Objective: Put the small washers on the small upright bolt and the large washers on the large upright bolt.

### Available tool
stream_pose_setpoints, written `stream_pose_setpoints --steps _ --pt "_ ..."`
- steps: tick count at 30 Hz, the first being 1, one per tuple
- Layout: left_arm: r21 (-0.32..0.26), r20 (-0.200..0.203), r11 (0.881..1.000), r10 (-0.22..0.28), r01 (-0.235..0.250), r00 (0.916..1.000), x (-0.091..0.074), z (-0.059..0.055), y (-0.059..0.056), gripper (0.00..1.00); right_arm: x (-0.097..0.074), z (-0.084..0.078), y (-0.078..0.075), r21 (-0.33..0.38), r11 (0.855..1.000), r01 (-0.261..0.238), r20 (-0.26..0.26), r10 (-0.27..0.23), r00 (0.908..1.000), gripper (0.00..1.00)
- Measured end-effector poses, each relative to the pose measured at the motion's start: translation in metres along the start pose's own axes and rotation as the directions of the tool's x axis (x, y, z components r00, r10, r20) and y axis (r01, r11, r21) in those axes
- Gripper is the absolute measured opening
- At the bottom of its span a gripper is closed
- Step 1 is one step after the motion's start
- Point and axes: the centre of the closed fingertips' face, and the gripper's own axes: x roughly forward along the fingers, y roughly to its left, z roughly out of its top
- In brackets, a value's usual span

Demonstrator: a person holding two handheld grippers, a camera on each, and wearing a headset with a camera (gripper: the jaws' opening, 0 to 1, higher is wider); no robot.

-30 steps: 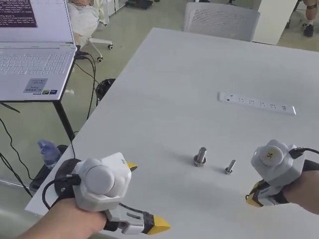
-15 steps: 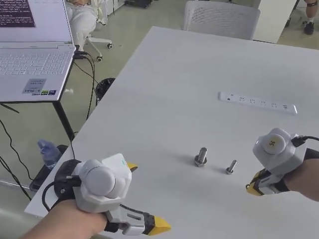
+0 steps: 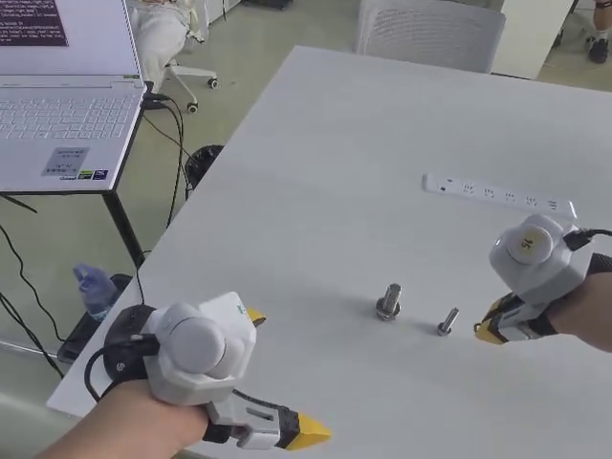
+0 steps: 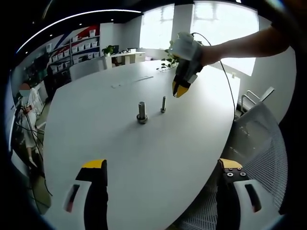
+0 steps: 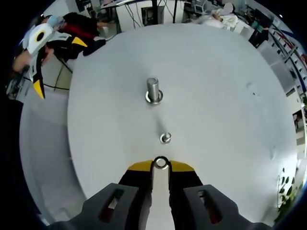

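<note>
The right gripper point(image 5: 161, 167) is clenched on a washer point(image 5: 157, 162), which is pinched between its yellow tips and stands just above the white table point(image 5: 230, 96). In the right gripper view the small bolt point(image 5: 165, 138) stands upright on the table at 12 o'clock from the washer, near it but not touching, with a ring around its foot. The large bolt point(image 5: 153, 90) stands farther along the same 12 o'clock line, also with a ring at its base. In the head view the right gripper point(image 3: 489, 332) sits just at 3 o'clock of the small bolt point(image 3: 448, 321), and the large bolt point(image 3: 388, 302) stands at 9 o'clock of the small one, a little apart. The left gripper point(image 3: 280, 377) hangs over the near table edge at about 7 o'clock from the bolts, well apart from them. Its jaws are spread wide and grasp nothing, as the left gripper view point(image 4: 162, 165) shows. A power strip point(image 3: 497, 196) lies on the table at 12 o'clock beyond the bolts. Off the table, a laptop point(image 3: 67, 105) sits at 10 o'clock, a bottle point(image 3: 94, 292) is on the floor below it, and a chair point(image 3: 430, 33) stands at the far end.
</note>
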Motion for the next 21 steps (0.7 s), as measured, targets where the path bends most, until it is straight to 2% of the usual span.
stream_pose_setpoints --steps 4,12,21 --pt "0.016 -0.006 1.0 -0.002 0.002 1.0 0.001 -0.001 -0.001 0.94 -0.001 0.009 -0.005 -0.01 1.0 0.006 0.009 -0.006 0.9999 0.12" --pt "0.01 -0.011 1.0 -0.004 0.004 0.9999 0.001 -0.003 0.0 0.93 0.0 0.021 -0.011 -0.023 1.0 0.007 0.017 -0.006 0.9998 0.12" --pt "0.002 -0.014 1.0 -0.013 0.013 0.9998 0.003 -0.003 0.0 0.91 0.009 0.027 -0.009 -0.037 0.999 -0.009 0.013 0.009 0.9999 0.12"
